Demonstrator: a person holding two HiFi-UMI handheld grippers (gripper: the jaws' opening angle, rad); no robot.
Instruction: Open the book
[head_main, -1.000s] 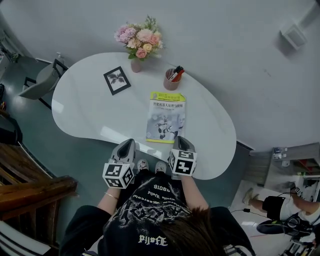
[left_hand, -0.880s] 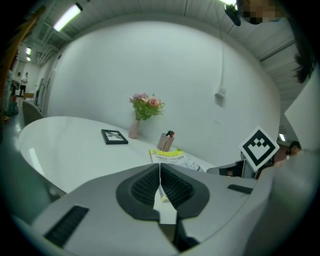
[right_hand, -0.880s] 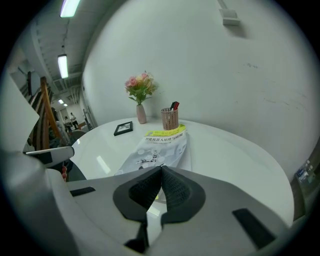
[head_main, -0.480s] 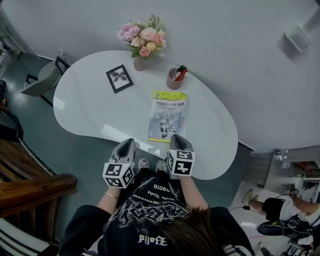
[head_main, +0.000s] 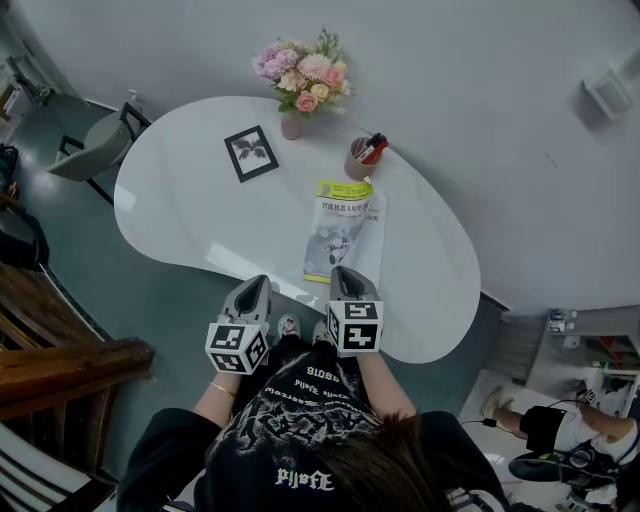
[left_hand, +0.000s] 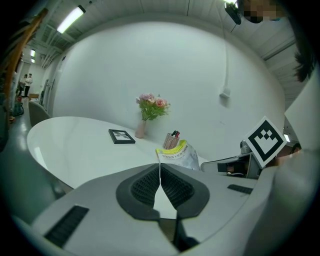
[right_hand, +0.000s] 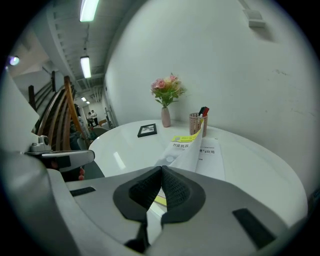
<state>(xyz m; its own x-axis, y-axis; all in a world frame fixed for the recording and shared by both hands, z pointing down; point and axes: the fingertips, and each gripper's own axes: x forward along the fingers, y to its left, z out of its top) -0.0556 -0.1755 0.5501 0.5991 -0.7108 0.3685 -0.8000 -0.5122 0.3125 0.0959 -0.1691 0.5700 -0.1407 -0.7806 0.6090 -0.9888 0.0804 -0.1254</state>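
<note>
The book (head_main: 338, 232) lies on the white table (head_main: 180, 220) in front of me, with a yellow-topped printed cover. My right gripper (head_main: 344, 276) is shut on the cover's near edge. The cover (right_hand: 189, 146) stands lifted and curved, baring a white printed page (right_hand: 214, 154) on its right. In the right gripper view the dark pads (right_hand: 176, 186) meet on the cover's edge. My left gripper (head_main: 256, 288) hovers at the table's near edge, left of the book, shut on nothing. From the left gripper view the raised book (left_hand: 178, 155) shows just beyond the closed jaws.
A vase of pink flowers (head_main: 301, 78), a pen cup (head_main: 362, 158) and a small black picture frame (head_main: 251, 153) stand on the far half of the table. A grey chair (head_main: 95, 150) sits at the left end. Wooden stairs (head_main: 60, 365) lie to my left.
The right gripper has drawn leftward and slightly up with the cover's edge in it. The flat closed cover now stands raised, with a white page showing. The left gripper stayed put.
</note>
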